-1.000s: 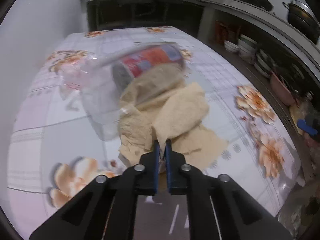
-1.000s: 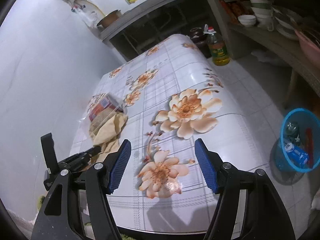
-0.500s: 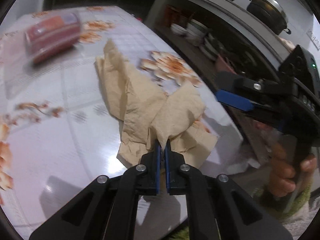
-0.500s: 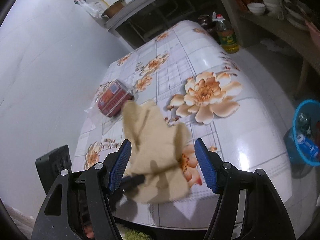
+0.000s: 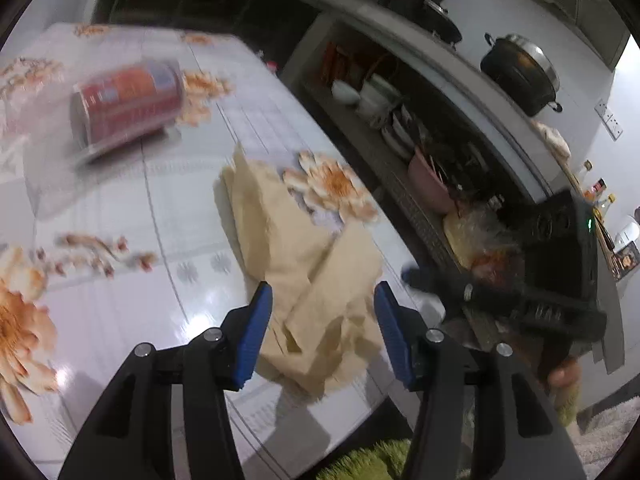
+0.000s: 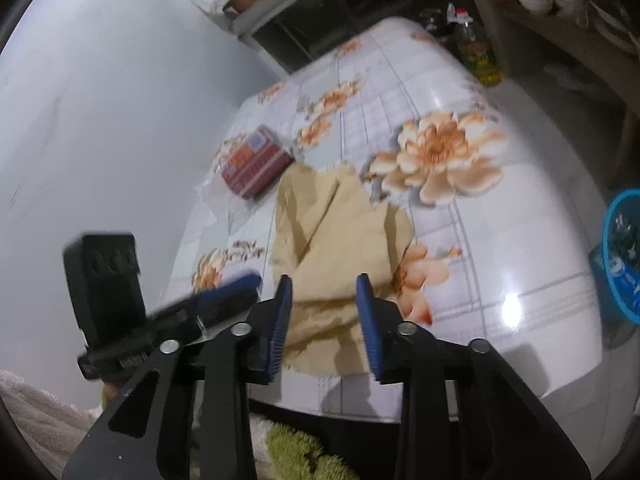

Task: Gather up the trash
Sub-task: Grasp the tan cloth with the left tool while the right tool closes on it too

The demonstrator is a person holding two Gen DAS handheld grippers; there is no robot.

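A crumpled tan paper (image 5: 280,232) lies on the flowered table (image 5: 120,320) near its front edge. My left gripper (image 5: 322,292) has its jaws opening, with the paper's near end loose between them. In the right wrist view my right gripper (image 6: 324,280) straddles the same paper (image 6: 340,220); its jaws are closing and a gap still shows. The left gripper (image 6: 224,292) appears blurred just left of it. A red packet in clear plastic (image 5: 124,100) lies farther back on the table, also visible as the red packet (image 6: 256,160) in the right wrist view.
A blue bin (image 6: 624,256) with trash stands on the floor to the right of the table (image 6: 520,240). An oil bottle (image 6: 480,56) stands beyond the far corner. Shelves with bowls (image 5: 372,96) and a pot (image 5: 520,68) run along the right. A green rug (image 6: 304,456) lies below.
The left gripper carried the paper away from the red packet toward the table's front edge, then let go and opened. The right gripper came down around the paper and narrowed its jaws.
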